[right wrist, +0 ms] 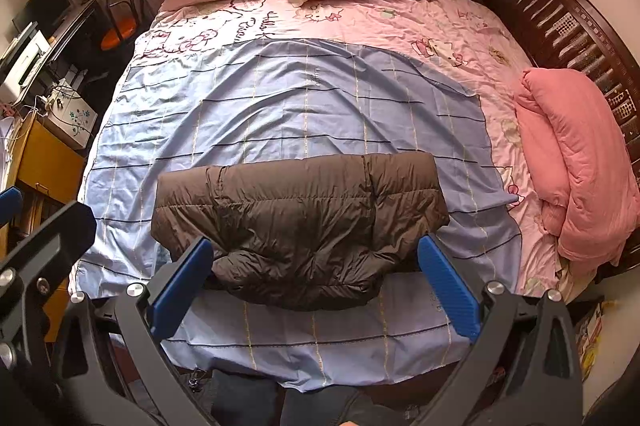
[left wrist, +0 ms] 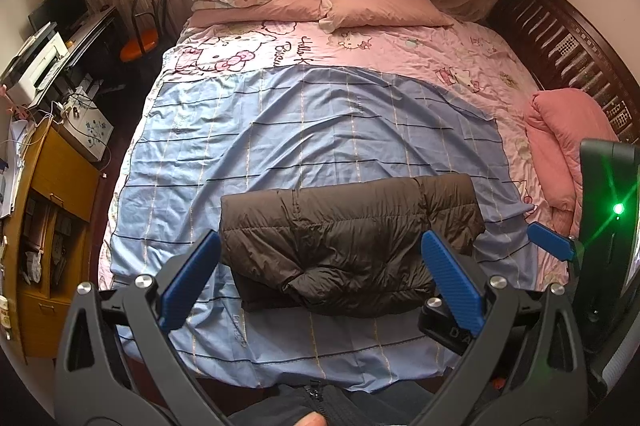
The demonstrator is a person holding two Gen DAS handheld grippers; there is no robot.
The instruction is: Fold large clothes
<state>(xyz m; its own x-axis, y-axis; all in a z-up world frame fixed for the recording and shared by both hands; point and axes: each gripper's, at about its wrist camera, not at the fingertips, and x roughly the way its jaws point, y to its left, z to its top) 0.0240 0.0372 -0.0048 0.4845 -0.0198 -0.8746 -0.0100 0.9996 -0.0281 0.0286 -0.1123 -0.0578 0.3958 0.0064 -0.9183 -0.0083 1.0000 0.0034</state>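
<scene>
left wrist view: the left gripper (left wrist: 322, 276) hangs above the near end of the bed (left wrist: 400, 46), its blue fingers (left wrist: 188, 282) spread wide with nothing between them. below lies the brown puffer jacket (left wrist: 344, 242), already folded into a thick bundle, resting on the blue checked sheet (left wrist: 280, 130) close to the bed's near edge. one tip of the right gripper (left wrist: 550, 240) shows at the right, just beside the jacket's right end. a rolled pink quilt (left wrist: 560, 154) sits well apart at the right side of the bed.

right wrist view: the right gripper (right wrist: 316, 274) also hovers over the jacket (right wrist: 300, 222), its fingers (right wrist: 450, 286) wide apart and empty, framing the bundle's near edge. the jacket's near flap bulges up and looks loosely tucked.

judging by its look, the jacket is light, soft and springy, with a slick shell; it will likely puff open if released carelessly. the thick folded edges at the left and right ends look like the best places to pinch, taking all layers together so the slippery fabric does not slide out.
</scene>
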